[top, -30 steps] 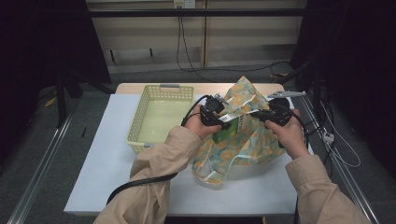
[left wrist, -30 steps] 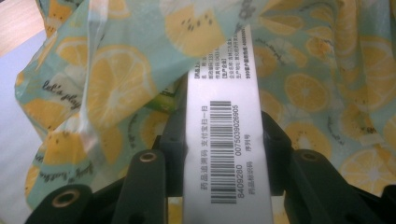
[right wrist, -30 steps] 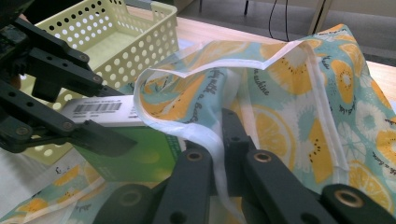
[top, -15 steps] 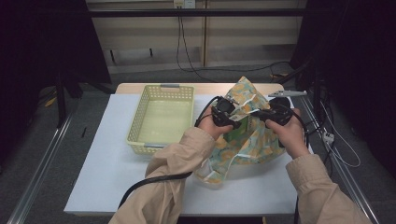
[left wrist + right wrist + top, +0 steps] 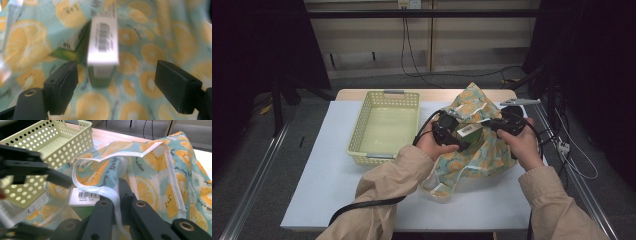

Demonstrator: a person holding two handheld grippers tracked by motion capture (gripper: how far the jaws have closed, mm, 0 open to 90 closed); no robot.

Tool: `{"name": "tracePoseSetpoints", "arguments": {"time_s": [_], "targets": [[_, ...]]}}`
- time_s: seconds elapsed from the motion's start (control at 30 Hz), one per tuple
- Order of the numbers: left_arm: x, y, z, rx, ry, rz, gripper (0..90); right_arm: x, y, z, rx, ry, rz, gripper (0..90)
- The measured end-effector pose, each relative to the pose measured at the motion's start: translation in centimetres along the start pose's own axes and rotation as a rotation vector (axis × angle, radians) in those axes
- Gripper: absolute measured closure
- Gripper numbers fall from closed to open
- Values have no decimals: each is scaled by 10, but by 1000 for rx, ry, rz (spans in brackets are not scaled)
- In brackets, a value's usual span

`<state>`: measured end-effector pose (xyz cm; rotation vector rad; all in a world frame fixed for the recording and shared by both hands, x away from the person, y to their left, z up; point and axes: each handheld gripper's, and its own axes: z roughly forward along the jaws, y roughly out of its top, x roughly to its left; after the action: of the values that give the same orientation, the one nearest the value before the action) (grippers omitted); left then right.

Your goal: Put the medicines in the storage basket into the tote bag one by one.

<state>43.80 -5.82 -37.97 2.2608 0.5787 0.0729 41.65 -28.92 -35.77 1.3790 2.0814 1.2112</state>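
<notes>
Left gripper (image 5: 115, 82): jaws just opened wide, white-and-green barcoded carton (image 5: 103, 50) released between them
Right gripper (image 5: 117, 202): clamped on white hem of orange-slice-print fabric bag (image 5: 160, 182)

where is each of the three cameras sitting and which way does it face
High view: above the person's side, looking forward and down on the table; both forearms enter from below.
Left gripper view: rides the left gripper, looking between its open jaws at the box lying on the lemon-print bag.
Right gripper view: rides the right gripper, shut on the bag's white edge, facing the basket.
All three share box and bag.
</notes>
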Motion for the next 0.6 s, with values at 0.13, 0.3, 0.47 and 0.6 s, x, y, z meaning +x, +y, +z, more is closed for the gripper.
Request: {"name": "tracePoseSetpoints", "arguments": {"time_s": [0.13,0.3,0.47,0.6], "targets": [[-9,-13,-17,6,12,32,187,1,-3,1,9,-3,-1,900],[-12,-30,-27,25,13,39,171,3,-6,0,16,-10,-6,900],[-15,-47,-35,42,20,46,172,3,-9,0,19,-10,-3,900],[-18,-61,-35,54,14,31,160,4,-11,0,20,-8,-1,900]]}}
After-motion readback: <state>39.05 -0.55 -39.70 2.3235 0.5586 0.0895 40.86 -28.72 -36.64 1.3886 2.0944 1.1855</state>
